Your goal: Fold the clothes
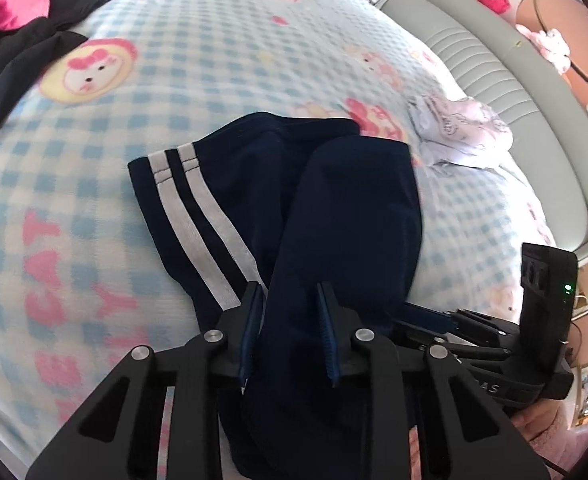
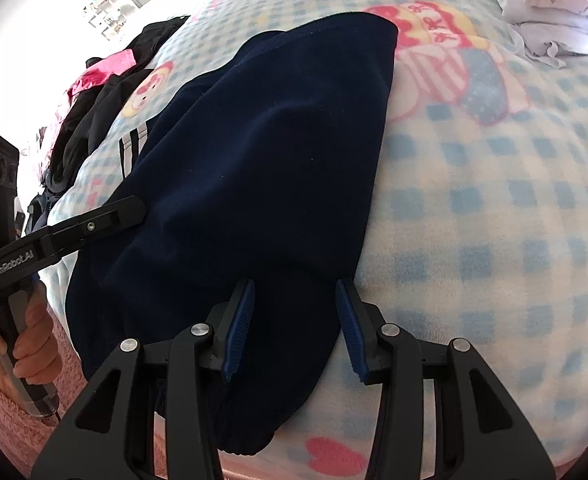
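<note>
Where the left wrist view is taken, navy track trousers [image 1: 278,208] with white side stripes are seen doubled lengthwise on a checked blanket [image 1: 198,40]; cloth lies between the parted jaws of the left gripper [image 1: 292,332], unclamped. A dark clothes heap [image 1: 26,44] is seen beyond. From the right wrist view, the right gripper [image 2: 294,328] is likewise parted over the near end, so at least one further fold is judged outstanding.

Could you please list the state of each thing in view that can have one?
Navy trousers: partly folded, lying on the blanket.
Left tongs: open, navy cloth between the fingers.
Right tongs: open, straddling the trousers' near end.
Dark clothes pile: unfolded heap.
White garment: crumpled.
</note>
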